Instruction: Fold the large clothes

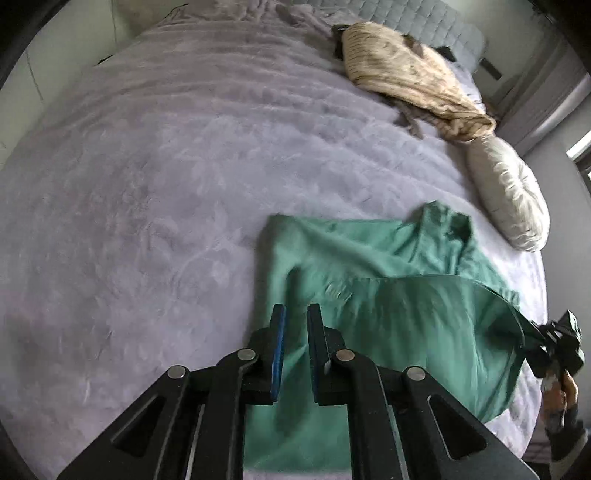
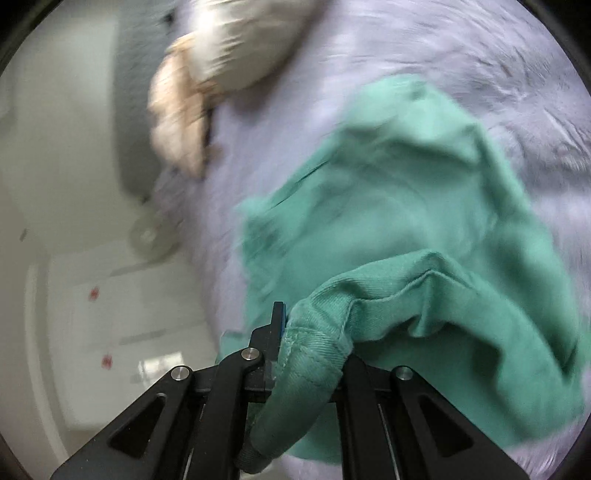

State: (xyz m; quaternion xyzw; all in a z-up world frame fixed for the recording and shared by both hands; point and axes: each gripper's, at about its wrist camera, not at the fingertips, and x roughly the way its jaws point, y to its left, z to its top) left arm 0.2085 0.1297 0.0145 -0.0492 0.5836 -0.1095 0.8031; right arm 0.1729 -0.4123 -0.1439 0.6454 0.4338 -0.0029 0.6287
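Observation:
A green garment (image 1: 388,295) lies partly spread on a lilac bedspread (image 1: 166,166), at the bed's right side. My left gripper (image 1: 295,325) hovers over the garment's left part; its jaws stand slightly apart with nothing between them. My right gripper (image 2: 295,325) is shut on a hemmed edge of the green garment (image 2: 406,221) and holds it lifted, so the cloth drapes up from the bed. The right gripper also shows at the right edge of the left wrist view (image 1: 554,339), pulling a taut corner.
A beige striped blanket (image 1: 406,70) and a white pillow (image 1: 509,195) lie along the bed's far right. A grey quilted headboard (image 1: 424,18) stands beyond. In the blurred right wrist view, white floor and furniture (image 2: 92,295) lie past the bed edge.

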